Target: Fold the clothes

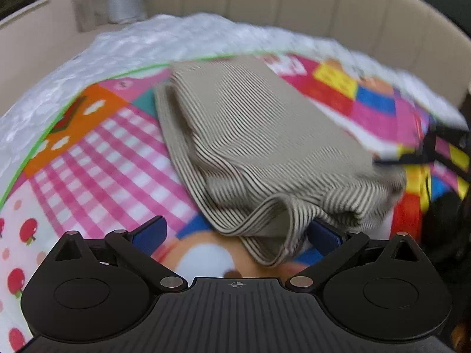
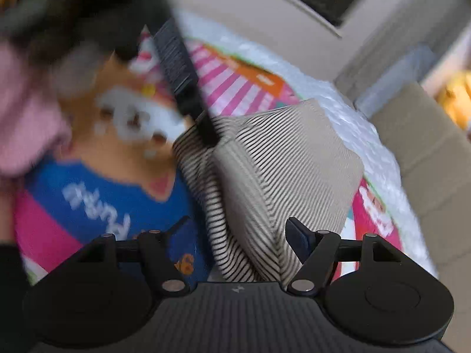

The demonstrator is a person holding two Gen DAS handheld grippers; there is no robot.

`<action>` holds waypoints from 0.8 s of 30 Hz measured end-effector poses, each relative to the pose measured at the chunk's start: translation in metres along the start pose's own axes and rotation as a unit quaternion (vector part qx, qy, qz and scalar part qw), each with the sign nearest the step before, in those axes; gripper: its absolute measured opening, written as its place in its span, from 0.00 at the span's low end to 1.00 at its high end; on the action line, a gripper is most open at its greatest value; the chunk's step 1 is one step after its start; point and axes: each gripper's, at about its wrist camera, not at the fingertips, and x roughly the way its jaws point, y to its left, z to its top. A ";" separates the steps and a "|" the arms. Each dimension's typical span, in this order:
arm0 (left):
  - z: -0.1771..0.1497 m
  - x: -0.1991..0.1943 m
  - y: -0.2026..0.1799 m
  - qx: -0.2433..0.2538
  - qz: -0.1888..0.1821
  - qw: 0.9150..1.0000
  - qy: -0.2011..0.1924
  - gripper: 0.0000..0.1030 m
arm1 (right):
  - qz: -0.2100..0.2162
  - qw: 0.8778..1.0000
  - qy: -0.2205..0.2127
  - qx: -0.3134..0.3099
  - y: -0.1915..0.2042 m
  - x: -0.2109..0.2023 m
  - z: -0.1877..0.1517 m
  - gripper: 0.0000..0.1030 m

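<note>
A beige garment with thin dark stripes [image 1: 259, 147] lies folded into a thick bundle on a bright cartoon-print mat [image 1: 97, 153]. My left gripper [image 1: 235, 232] is open, its blue fingertips wide apart, with the garment's near folded edge lying between them. In the right wrist view the same garment [image 2: 288, 158] fills the middle. My right gripper [image 2: 238, 229] is open too, straddling the garment's near corner. The left gripper's dark body [image 2: 182, 70] crosses that view above the cloth. Both views are motion-blurred.
The mat [image 2: 97, 194] lies on a white quilted cover [image 1: 88, 58] on a bed with a beige padded headboard [image 1: 323, 8]. A pink sleeve [image 2: 26, 123] shows at the left of the right wrist view. Cardboard boxes [image 2: 432, 158] stand beside the bed.
</note>
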 end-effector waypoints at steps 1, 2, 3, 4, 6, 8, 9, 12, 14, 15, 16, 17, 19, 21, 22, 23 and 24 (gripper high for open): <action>0.002 -0.001 0.005 -0.015 0.000 1.000 -0.006 1.00 | -0.008 1.000 0.001 -0.020 0.005 0.007 0.001 0.68; 0.002 -0.001 0.008 -0.023 -0.002 1.000 -0.006 1.00 | -0.015 0.999 0.000 -0.039 0.010 0.013 0.001 0.63; 0.002 -0.002 0.010 -0.030 -0.004 1.000 -0.006 1.00 | -0.020 0.999 0.001 -0.051 0.012 0.018 0.001 0.56; 0.002 -0.001 0.012 -0.036 -0.004 0.999 -0.005 1.00 | -0.023 0.998 0.004 -0.052 0.012 0.023 0.003 0.41; 0.002 -0.001 0.016 -0.044 -0.003 0.999 -0.004 1.00 | -0.019 0.999 0.001 -0.031 0.004 0.023 0.005 0.34; 0.003 -0.001 0.017 -0.048 -0.004 0.999 -0.006 1.00 | -0.016 1.000 -0.003 -0.012 -0.004 0.019 0.007 0.30; 0.003 -0.001 0.017 -0.050 -0.006 0.999 -0.007 1.00 | -0.015 1.000 -0.002 -0.008 -0.006 0.018 0.009 0.30; 0.004 -0.001 0.017 -0.051 -0.011 0.999 -0.010 1.00 | -0.014 1.000 0.004 -0.006 -0.011 0.017 0.011 0.29; 0.004 -0.001 0.018 -0.051 -0.013 0.999 -0.012 1.00 | -0.011 1.000 0.008 -0.007 -0.013 0.018 0.011 0.26; 0.004 -0.004 0.020 -0.057 -0.014 0.998 -0.021 1.00 | -0.008 1.000 0.010 -0.007 -0.014 0.017 0.012 0.25; 0.006 -0.010 0.025 -0.070 -0.010 0.997 -0.037 1.00 | -0.003 1.000 0.010 -0.005 -0.016 0.013 0.013 0.23; 0.009 -0.016 0.030 -0.085 -0.006 0.995 -0.053 1.00 | 0.005 1.000 0.011 -0.003 -0.020 0.006 0.015 0.23; 0.019 -0.028 0.040 -0.110 0.005 0.990 -0.088 1.00 | 0.026 1.000 0.015 0.001 -0.027 -0.012 0.019 0.22; 0.035 -0.031 0.044 -0.105 0.009 0.989 -0.103 1.00 | 0.049 0.999 0.019 -0.003 -0.028 -0.035 0.020 0.22; 0.043 -0.027 0.043 -0.094 0.008 0.990 -0.101 1.00 | 0.062 0.998 0.021 -0.006 -0.028 -0.048 0.019 0.22; 0.050 -0.019 0.041 -0.081 0.001 0.992 -0.095 1.00 | 0.072 0.997 0.023 -0.011 -0.028 -0.057 0.019 0.23; 0.054 -0.006 0.038 -0.068 -0.005 0.995 -0.077 1.00 | 0.079 0.996 0.026 -0.016 -0.027 -0.065 0.020 0.23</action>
